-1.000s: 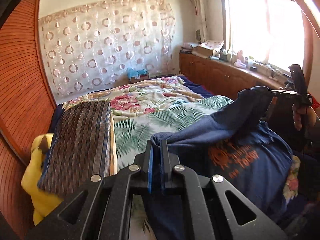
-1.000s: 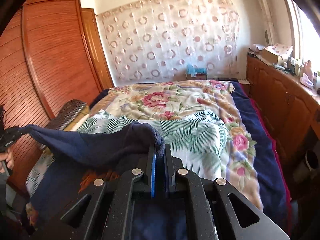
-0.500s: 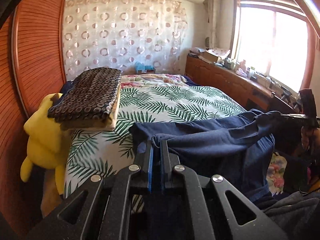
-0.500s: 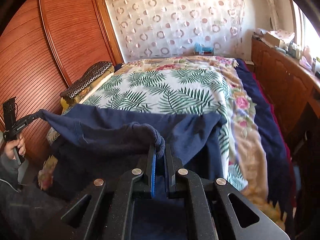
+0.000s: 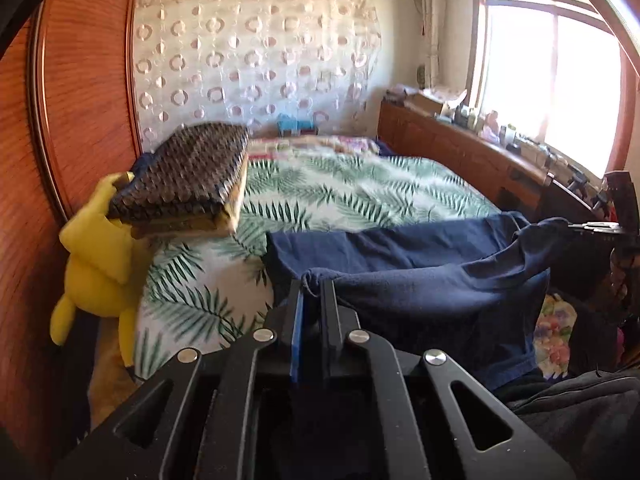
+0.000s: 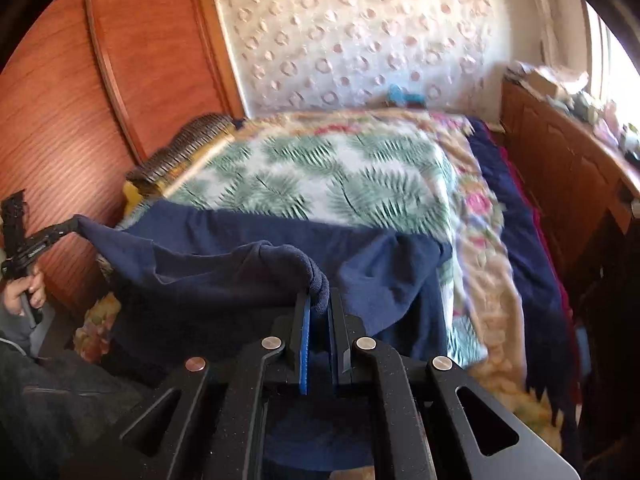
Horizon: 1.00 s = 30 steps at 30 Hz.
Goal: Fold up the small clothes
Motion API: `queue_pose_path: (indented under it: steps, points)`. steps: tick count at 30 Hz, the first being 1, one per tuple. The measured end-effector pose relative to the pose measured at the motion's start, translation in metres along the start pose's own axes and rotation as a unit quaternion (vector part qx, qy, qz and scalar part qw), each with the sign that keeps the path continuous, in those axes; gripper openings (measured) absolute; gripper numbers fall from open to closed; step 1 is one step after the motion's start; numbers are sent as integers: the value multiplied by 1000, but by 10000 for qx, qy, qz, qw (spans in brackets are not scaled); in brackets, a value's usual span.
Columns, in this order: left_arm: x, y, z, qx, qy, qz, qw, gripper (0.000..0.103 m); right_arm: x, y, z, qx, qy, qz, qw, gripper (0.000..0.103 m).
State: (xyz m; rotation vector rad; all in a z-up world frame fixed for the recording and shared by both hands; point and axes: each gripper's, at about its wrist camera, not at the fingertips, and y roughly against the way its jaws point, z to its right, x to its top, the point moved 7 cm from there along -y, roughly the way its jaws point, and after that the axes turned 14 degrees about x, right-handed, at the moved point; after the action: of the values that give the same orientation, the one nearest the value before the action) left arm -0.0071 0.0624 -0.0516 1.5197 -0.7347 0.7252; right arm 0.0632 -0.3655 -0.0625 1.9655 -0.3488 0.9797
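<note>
A navy blue T-shirt (image 5: 420, 276) lies partly on the near end of the bed and is stretched between my two grippers. My left gripper (image 5: 311, 292) is shut on one bunched corner of it. My right gripper (image 6: 319, 300) is shut on the other corner. In the left wrist view the right gripper (image 5: 576, 226) shows at the far right with cloth pinched in it. In the right wrist view the left gripper (image 6: 74, 222) shows at the far left, also holding cloth. The shirt (image 6: 248, 264) drapes over the bed's near edge.
The bed carries a palm-leaf sheet (image 5: 360, 196) over a floral blanket (image 6: 476, 216). A stack of folded patterned cloth (image 5: 188, 176) and a yellow plush toy (image 5: 100, 256) lie at the bed's left side against the wooden wardrobe (image 6: 100, 92). A wooden cabinet (image 5: 460, 152) runs along the right.
Both grippers have come down and back toward the bed's near edge with the shirt. The far part of the shirt now rests on the sheet; its orange print no longer shows.
</note>
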Motion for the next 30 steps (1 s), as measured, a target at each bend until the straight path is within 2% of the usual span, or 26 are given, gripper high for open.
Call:
queue_pose_path:
  steps: [3, 7, 8, 10, 12, 17, 22, 24, 25, 26, 30]
  points:
    - [-8, -14, 4, -71, 12, -165, 9998, 7, -15, -21, 4, -99, -21, -249, 9996, 6]
    - [-8, -15, 4, -49, -32, -145, 9999, 7, -21, -33, 3, -207, -7, -443, 9988, 6]
    - [-6, -11, 4, -94, -34, -106, 9999, 10, -21, -34, 3, -204, -5, -466, 9987, 6]
    - [-4, -6, 1, -63, -65, -32, 10000, 32, -19, -31, 2, -203, -9, -472, 9987, 6]
    - [-1, -5, -3, 8, -78, 12, 10000, 43, -18, -29, 0, -183, -4, -458, 9988, 6]
    - [7, -16, -7, 91, -104, -32, 9999, 46, -15, -23, -3, -181, 51, -404, 9990, 7]
    - [18, -52, 0, 90, -297, -168, 9994, 48, -16, -4, -2, -274, 110, -117, 9995, 18]
    - [22, -67, 2, 79, -383, -236, 9990, 48, -15, 1, 0, -294, 151, 31, 9995, 32]
    - [24, -76, 4, 87, -416, -293, 9987, 48, -12, 3, 0, -321, 166, 128, 9993, 44]
    - [26, -85, 6, 123, -455, -333, 9983, 48, -7, 3, 4, -366, 160, 234, 9989, 47]
    - [31, -119, 11, 196, -538, -521, 9970, 48, 6, -11, 15, -418, 197, 375, 9982, 49]
